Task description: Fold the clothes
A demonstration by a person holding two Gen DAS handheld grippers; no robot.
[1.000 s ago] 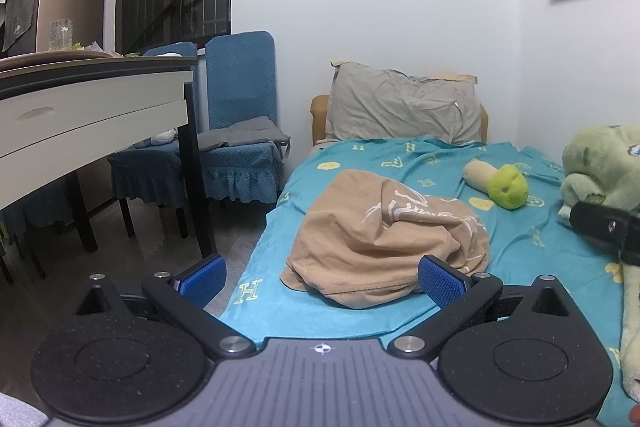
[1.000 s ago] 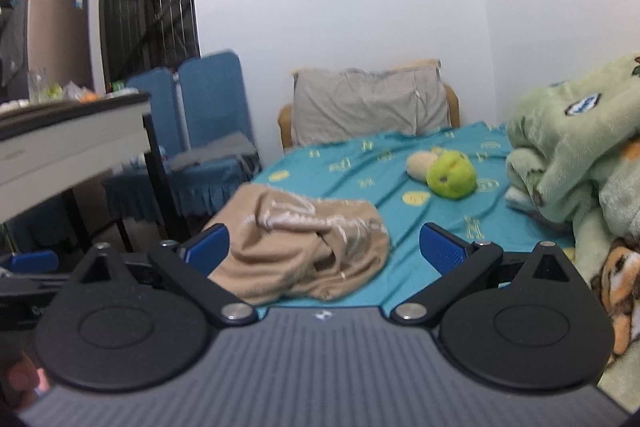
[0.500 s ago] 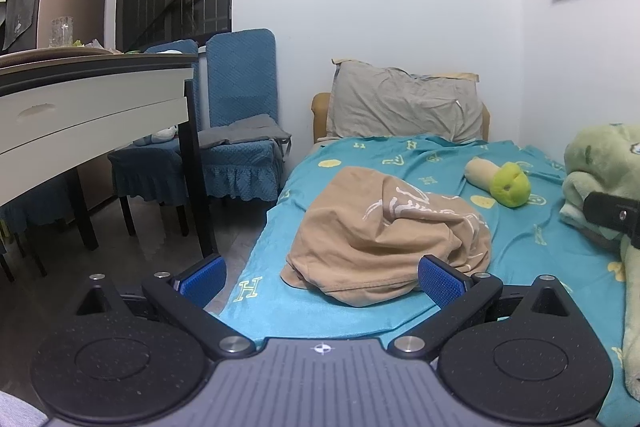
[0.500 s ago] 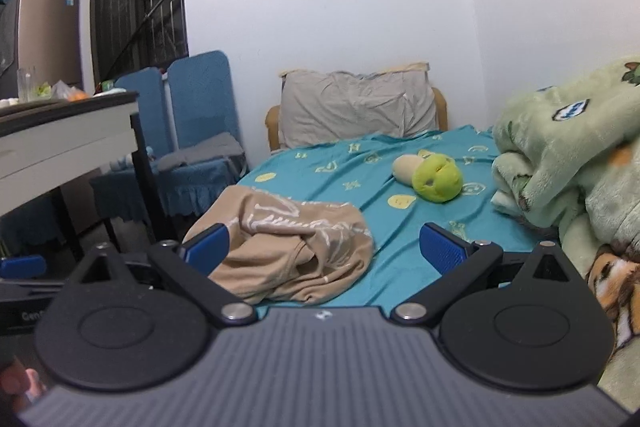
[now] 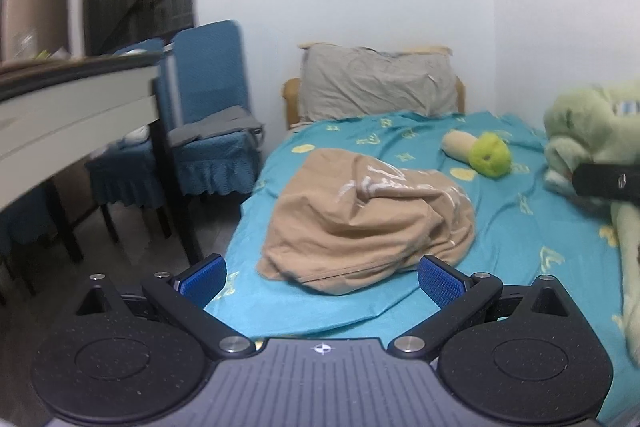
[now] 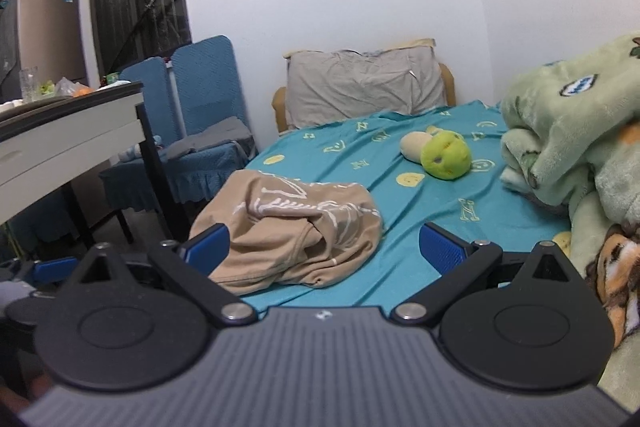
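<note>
Both the left gripper (image 5: 320, 277) and right gripper (image 6: 324, 247) have drifted nearer the crumpled tan T-shirt (image 5: 368, 219) on the bed, jaws spread wide and empty, so folding hasn't started.

Left wrist view: low, beyond foot of bed (image 5: 500, 227), facing pillow (image 5: 376, 83). Right wrist view: alongside, further right, nearer blanket (image 6: 560, 139). Both share tan shirt (image 5: 368, 219) ahead of fingers, chairs (image 6: 200, 99).
</note>
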